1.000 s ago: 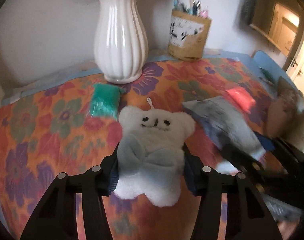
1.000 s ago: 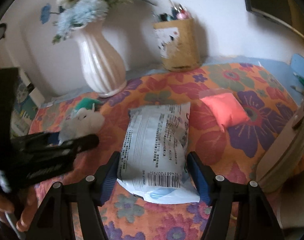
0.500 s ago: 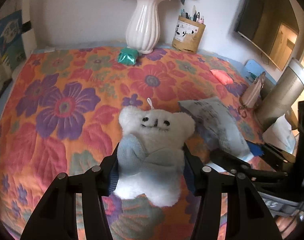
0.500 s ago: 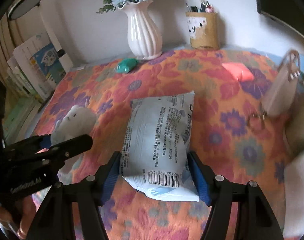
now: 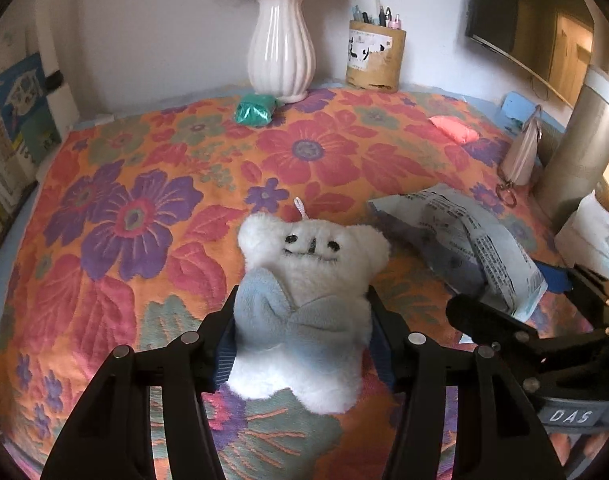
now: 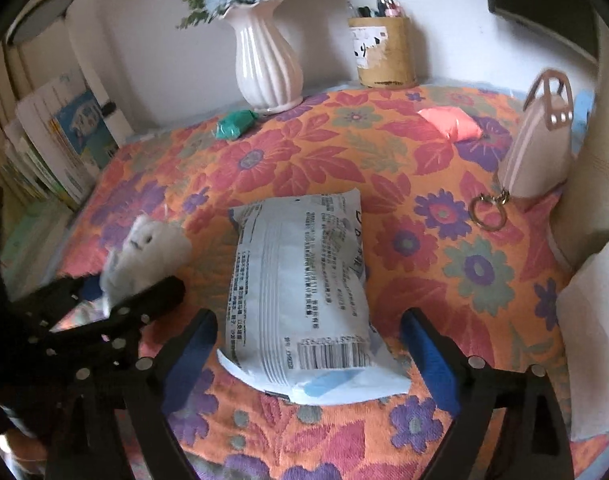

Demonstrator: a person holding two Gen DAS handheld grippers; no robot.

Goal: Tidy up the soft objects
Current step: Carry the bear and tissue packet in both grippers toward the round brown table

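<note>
Moved: your right gripper [image 6: 308, 354] was clamped on the white packet [image 6: 300, 280] a second ago; its jaws are opening now, blue pads clear of both packet sides.
Packet: lies flat on the floral cloth [image 6: 384, 184], barcode end between your right fingers.
Plush bear [image 5: 308, 304]: pinched at the body by your left gripper [image 5: 302, 344], jaws half-wide and opening slightly, just left of the packet.
Bear base: touching cloth or not, cannot tell.
Green pouch [image 5: 254, 109]: beside the white vase [image 5: 281, 48], far side.
Pink pouch [image 5: 452, 130]: far right, well apart.
</note>
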